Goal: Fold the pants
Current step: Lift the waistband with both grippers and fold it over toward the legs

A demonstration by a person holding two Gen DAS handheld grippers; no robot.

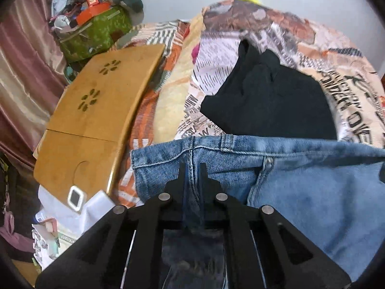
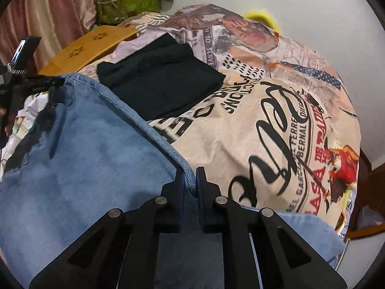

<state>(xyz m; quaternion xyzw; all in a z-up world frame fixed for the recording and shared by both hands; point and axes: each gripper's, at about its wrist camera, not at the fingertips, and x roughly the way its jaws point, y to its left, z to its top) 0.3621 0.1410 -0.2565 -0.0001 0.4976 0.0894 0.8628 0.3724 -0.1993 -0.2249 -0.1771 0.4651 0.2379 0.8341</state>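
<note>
Light blue jeans (image 1: 300,168) lie across the near part of a bed with a printed newspaper-style cover (image 1: 349,91). My left gripper (image 1: 192,168) is shut on the jeans at the waistband seam, with denim pinched between its fingers. In the right wrist view the jeans (image 2: 84,156) spread to the left, and my right gripper (image 2: 190,173) is shut on their stitched edge. The left gripper (image 2: 36,82) also shows at the far left of that view, at the jeans' other end.
A folded black garment (image 1: 269,96) lies on the bed beyond the jeans; it also shows in the right wrist view (image 2: 158,77). A wooden lap tray (image 1: 96,110) lies at the left. A green bag (image 1: 93,33) with clutter and pink curtains (image 1: 21,60) stand behind it.
</note>
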